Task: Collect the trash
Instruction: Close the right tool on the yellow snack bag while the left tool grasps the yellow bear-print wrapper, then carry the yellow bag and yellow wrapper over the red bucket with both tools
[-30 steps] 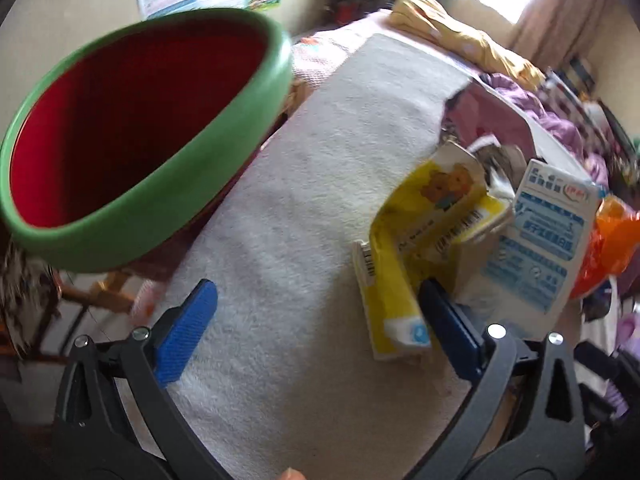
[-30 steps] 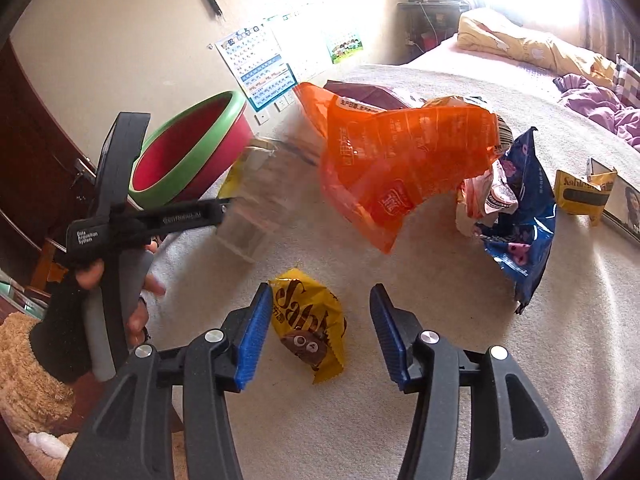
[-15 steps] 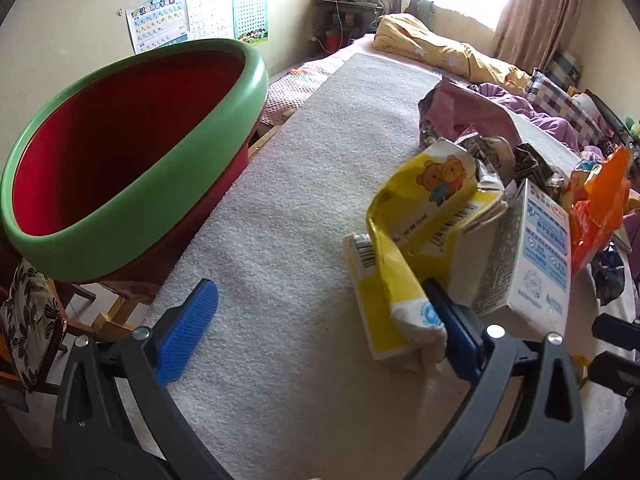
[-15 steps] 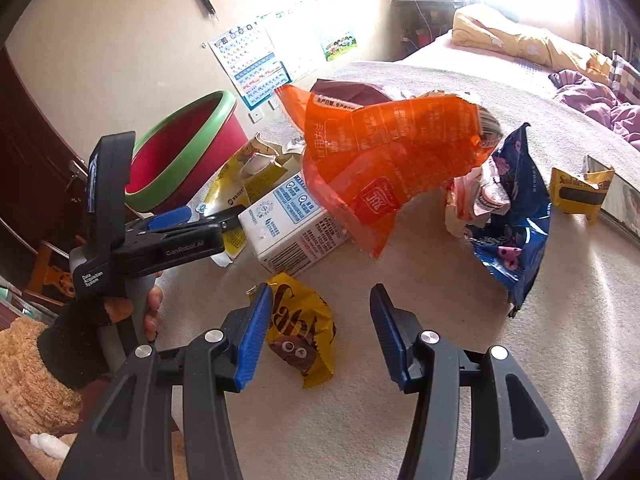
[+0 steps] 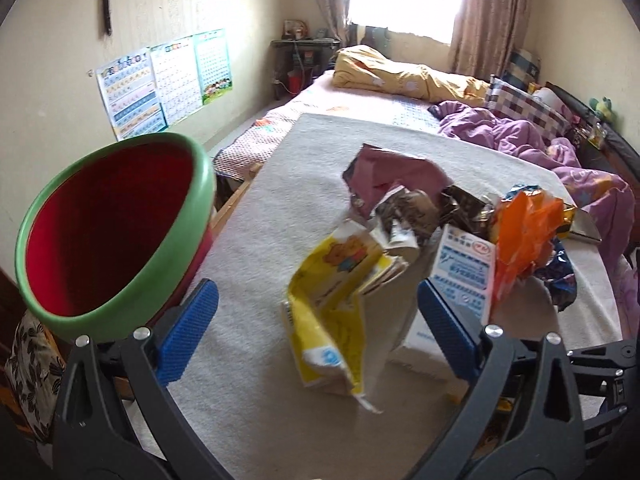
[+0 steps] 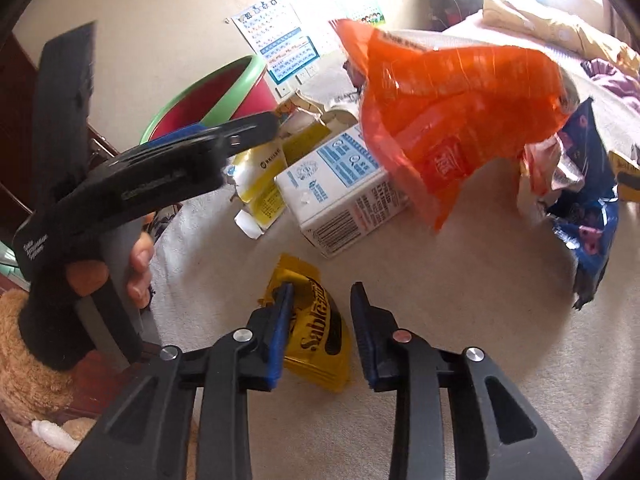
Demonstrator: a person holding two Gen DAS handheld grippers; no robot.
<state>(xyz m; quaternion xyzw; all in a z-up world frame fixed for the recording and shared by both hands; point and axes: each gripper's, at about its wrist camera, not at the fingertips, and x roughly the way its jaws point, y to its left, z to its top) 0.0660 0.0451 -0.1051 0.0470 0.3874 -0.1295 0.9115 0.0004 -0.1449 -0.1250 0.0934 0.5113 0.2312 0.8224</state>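
Observation:
A red bin with a green rim (image 5: 108,224) stands at the left edge of the white towel-covered bed (image 5: 256,360); it also shows in the right wrist view (image 6: 208,96). My left gripper (image 5: 316,332) is open, its fingers either side of a torn yellow carton (image 5: 336,300). A white-and-blue carton (image 5: 460,280) lies just right of it. My right gripper (image 6: 322,332) is open but narrowed, its fingers around a small yellow wrapper (image 6: 316,332) lying on the towel. An orange bag (image 6: 452,120) and a blue wrapper (image 6: 588,216) lie beyond.
A purple-brown bag (image 5: 392,172) and crumpled foil wrappers (image 5: 416,208) sit behind the cartons. A yellow blanket (image 5: 400,76) and purple bedding (image 5: 520,136) lie farther up the bed. A teddy bear (image 6: 44,392) sits at the lower left of the right wrist view.
My right gripper has moved down onto the small yellow wrapper and its jaws have narrowed around it. My left gripper has moved back, the yellow carton now between its fingers.

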